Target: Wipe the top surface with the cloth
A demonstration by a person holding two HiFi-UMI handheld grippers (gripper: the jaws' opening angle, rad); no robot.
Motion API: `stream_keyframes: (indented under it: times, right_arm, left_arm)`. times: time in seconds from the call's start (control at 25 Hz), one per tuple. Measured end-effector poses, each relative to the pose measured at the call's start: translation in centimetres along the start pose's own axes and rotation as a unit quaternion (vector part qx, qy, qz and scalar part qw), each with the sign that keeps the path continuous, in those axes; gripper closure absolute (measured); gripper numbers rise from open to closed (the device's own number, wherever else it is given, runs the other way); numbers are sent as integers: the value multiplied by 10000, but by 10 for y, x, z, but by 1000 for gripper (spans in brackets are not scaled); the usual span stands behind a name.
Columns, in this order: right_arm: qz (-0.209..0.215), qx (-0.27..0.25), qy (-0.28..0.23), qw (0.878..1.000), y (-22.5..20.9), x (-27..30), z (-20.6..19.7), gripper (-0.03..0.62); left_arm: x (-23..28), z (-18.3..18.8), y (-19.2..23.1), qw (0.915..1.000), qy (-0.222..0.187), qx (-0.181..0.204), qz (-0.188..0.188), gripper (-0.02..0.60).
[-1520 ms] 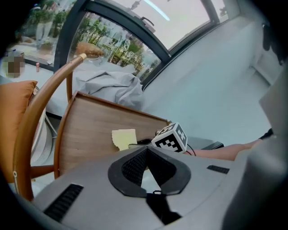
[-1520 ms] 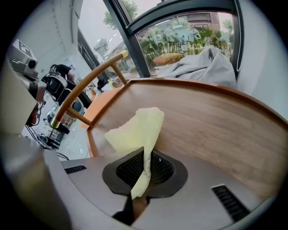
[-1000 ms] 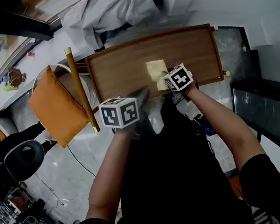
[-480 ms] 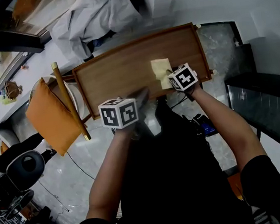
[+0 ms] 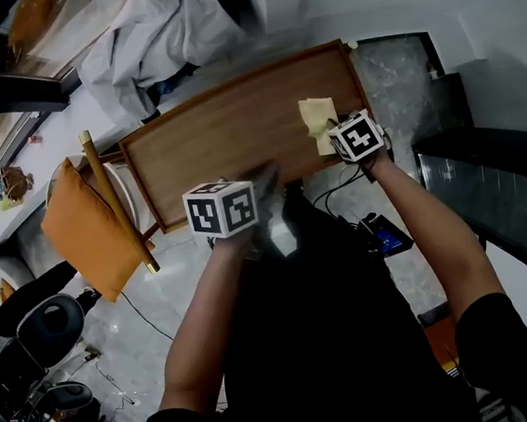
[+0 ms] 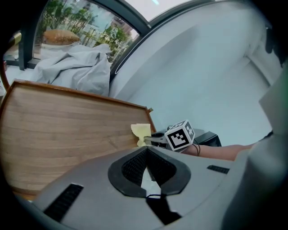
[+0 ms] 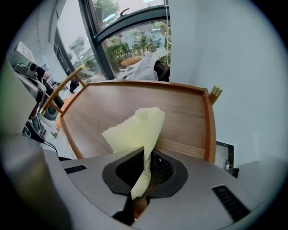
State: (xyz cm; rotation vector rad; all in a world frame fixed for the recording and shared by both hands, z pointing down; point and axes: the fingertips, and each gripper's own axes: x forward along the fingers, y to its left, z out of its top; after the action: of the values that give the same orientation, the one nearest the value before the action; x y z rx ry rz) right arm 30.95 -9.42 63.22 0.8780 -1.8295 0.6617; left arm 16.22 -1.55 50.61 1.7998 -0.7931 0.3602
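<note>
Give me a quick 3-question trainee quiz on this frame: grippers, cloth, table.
1. True or false: the right gripper is shut on the yellow cloth.
2. In the head view, where does the cloth lie on the wooden table top? A: near its right end. B: at its centre. C: at its left end.
3. Fill in: the left gripper has its jaws ____, with nothing between them.
Key: 1 true; 2 A; 3 together.
</note>
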Motion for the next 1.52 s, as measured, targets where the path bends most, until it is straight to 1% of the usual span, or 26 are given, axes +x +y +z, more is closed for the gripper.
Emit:
stream_keyframes:
  times: [0.24,0.48,0.6,0.76,0.8,0.88,0.96,1.0,1.04,1.08,1.12,1.16,1.2,1.28,1.4,1.52]
  right_arm:
    - [-517,410,296,9974,-32,-9,-16,562]
    - [-990,653,543,9915,-46,-15,-24,562]
    - [-1399,801,708,9844,-57,-21,-31,562]
    - [-1946,1101,1009,9695,-72,-30,-44,562]
    - [-2017,1169,1001,9673,-73,-32,-44,562]
    - [-2007,1169,761,9697,-66,-34,-31,562]
    - [-1848,1005,377,9769,-45,-38,-5,562]
    - [-1671,911,197,9815,-27,-39,10,562]
    - [-1380,823,14,9870,-4,-37,26,562]
    - [-952,754,-166,9925,24,-32,43,562]
    - [-426,715,-320,9960,56,-26,59,562]
    - [90,693,-431,9966,90,-19,74,562]
    - [491,657,-501,9954,122,-14,89,562]
    - [1003,518,-581,9919,180,-7,115,562]
    - [1584,197,-622,9852,262,7,144,562]
    - [2067,-91,-485,9772,335,27,157,562]
  left_arm:
    - [7,1,-8,9999,22,41,-139,574]
    - [2,2,-7,9998,-41,3,-198,574]
    - [-8,-1,-3,9998,-88,-30,-191,574]
    - [-33,-4,11,9996,-206,-102,-139,574]
    - [-41,-4,16,9995,-244,-126,-121,572]
    - [-59,-3,27,9993,-332,-170,-79,574]
    - [-79,-2,39,9989,-432,-201,-28,574]
    - [-90,-1,46,9986,-488,-216,-1,574]
    - [-101,0,53,9982,-545,-233,28,574]
    - [-112,1,60,9979,-601,-251,61,574]
    - [-124,2,67,9975,-653,-269,98,574]
    - [-136,2,74,9970,-705,-288,139,574]
    - [-148,2,82,9965,-757,-308,182,574]
    - [-172,0,95,9953,-859,-355,263,574]
    - [-205,-8,111,9939,-960,-417,354,574]
    - [-230,-21,123,9930,-996,-499,392,574]
